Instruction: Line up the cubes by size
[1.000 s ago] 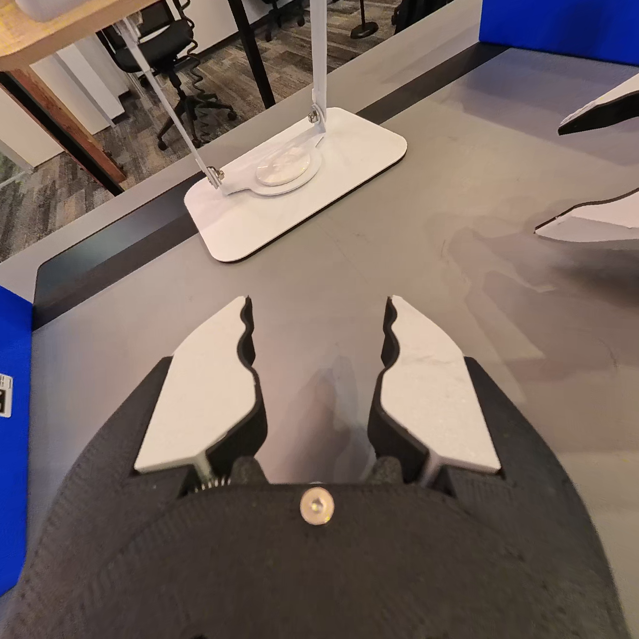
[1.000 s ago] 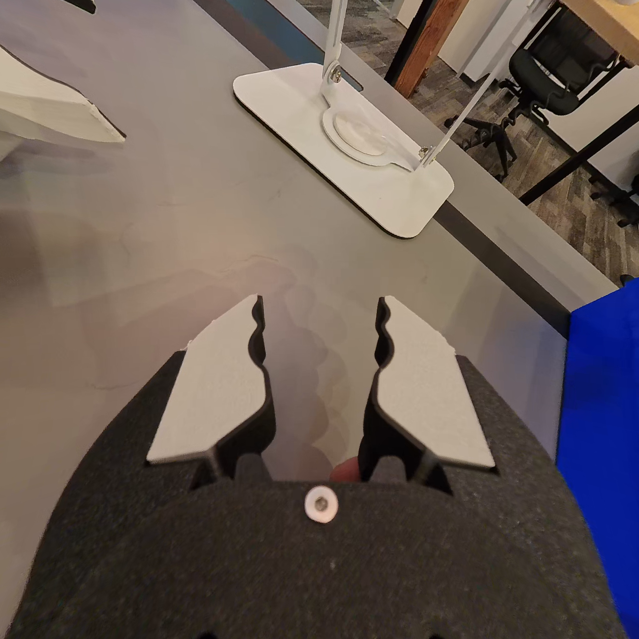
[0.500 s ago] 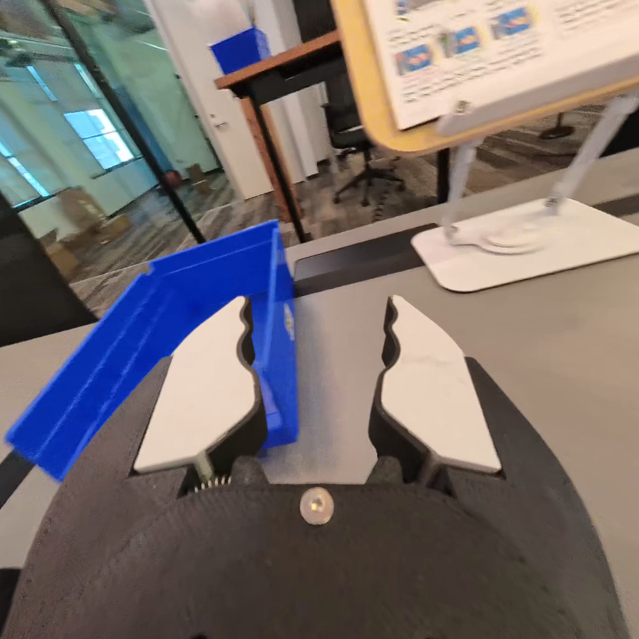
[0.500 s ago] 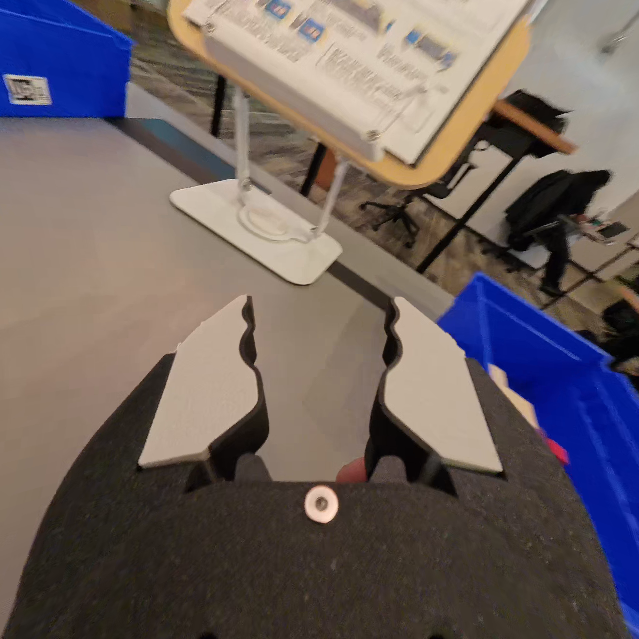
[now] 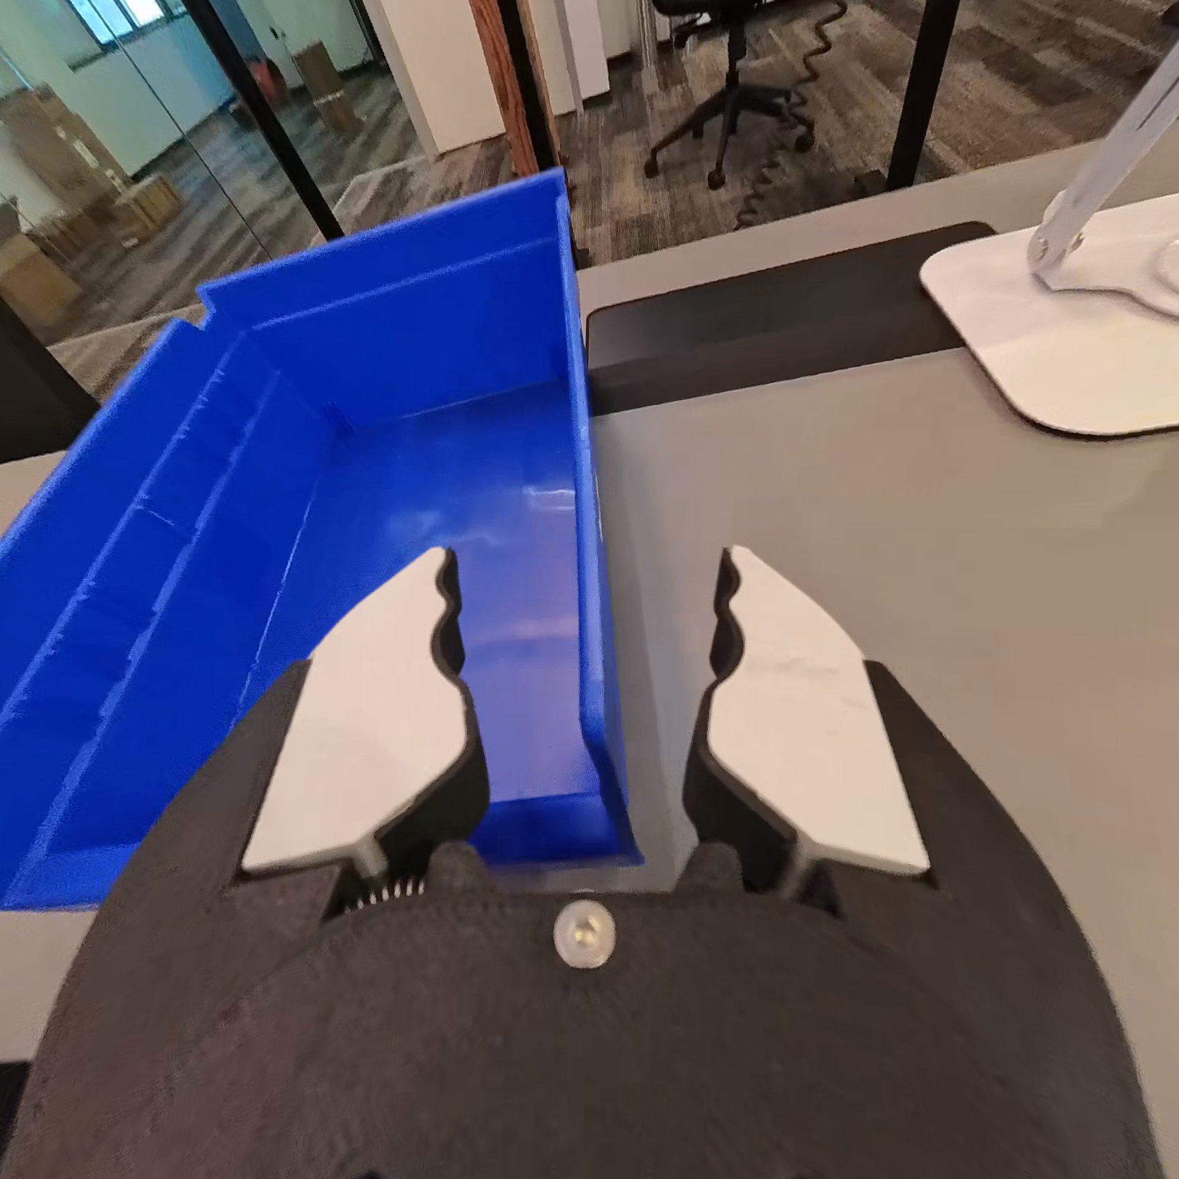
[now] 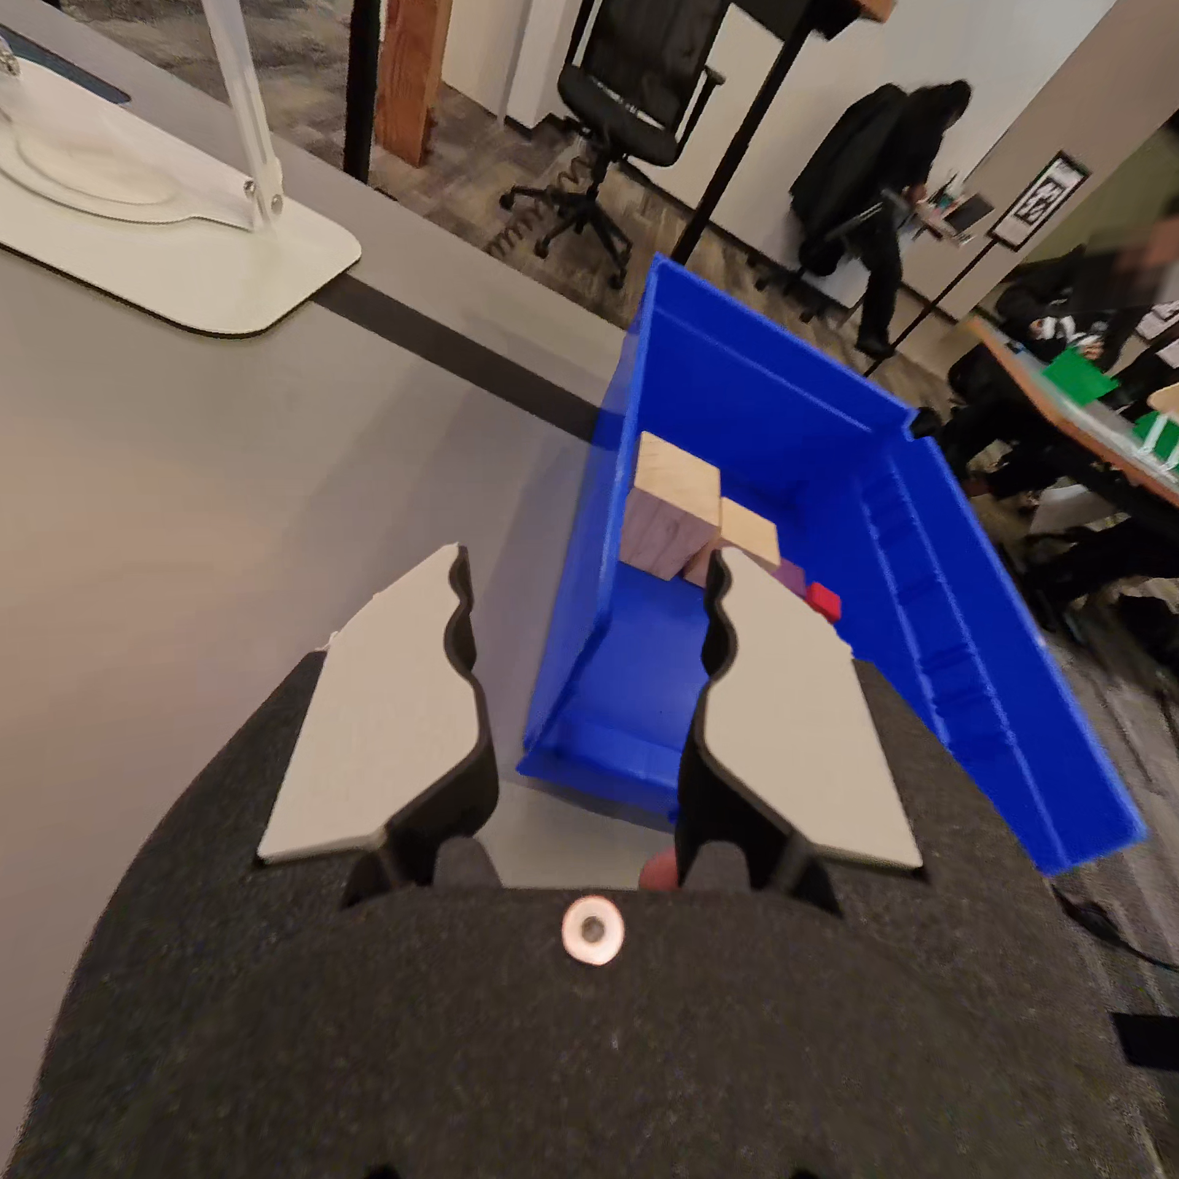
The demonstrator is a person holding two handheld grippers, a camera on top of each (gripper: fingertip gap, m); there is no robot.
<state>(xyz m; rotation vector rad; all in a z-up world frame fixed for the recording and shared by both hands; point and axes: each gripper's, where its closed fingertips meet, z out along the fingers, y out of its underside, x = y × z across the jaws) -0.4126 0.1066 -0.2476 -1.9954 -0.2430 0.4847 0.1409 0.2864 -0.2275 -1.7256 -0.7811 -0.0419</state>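
**Cubes in bin, both grippers bare: stock and hazards, near to far**

Item 1. Left gripper (image 5: 590,561), black body with white fingers: jaws spread wide, nothing between them. It is held above the near end of an open blue plastic bin (image 5: 577,510), astride its right wall. No cubes are seen in this bin.

Item 2. Right gripper (image 6: 587,561), same make: jaws parted, nothing gripped. It is held above the near left corner of a second open blue plastic bin (image 6: 925,606).

Item 3. Task objects, all inside the second bin: a large pale wooden cube (image 6: 670,504) against the left wall, a smaller pale wooden cube (image 6: 749,533) touching it, then a small purple cube (image 6: 790,574) and a small red cube (image 6: 823,601), partly hidden behind the right finger. No cube is yet lined up on the grey table (image 6: 223,478).

Risks, as judged:
- The large cube stands hard against the bin wall; a finger may be blocked there, or the bin may be shifted.
- The cubes are packed together, so a neighbour may be knocked or dragged when one is lifted.
- The small cubes may be missed by widely parted jaws.

Surroundings: a white flat stand base with slanted arms (image 6: 159,242) occupies the far table; a black strip (image 5: 765,332) runs along the far edge. Beyond lie office chairs, and persons at a farther table.
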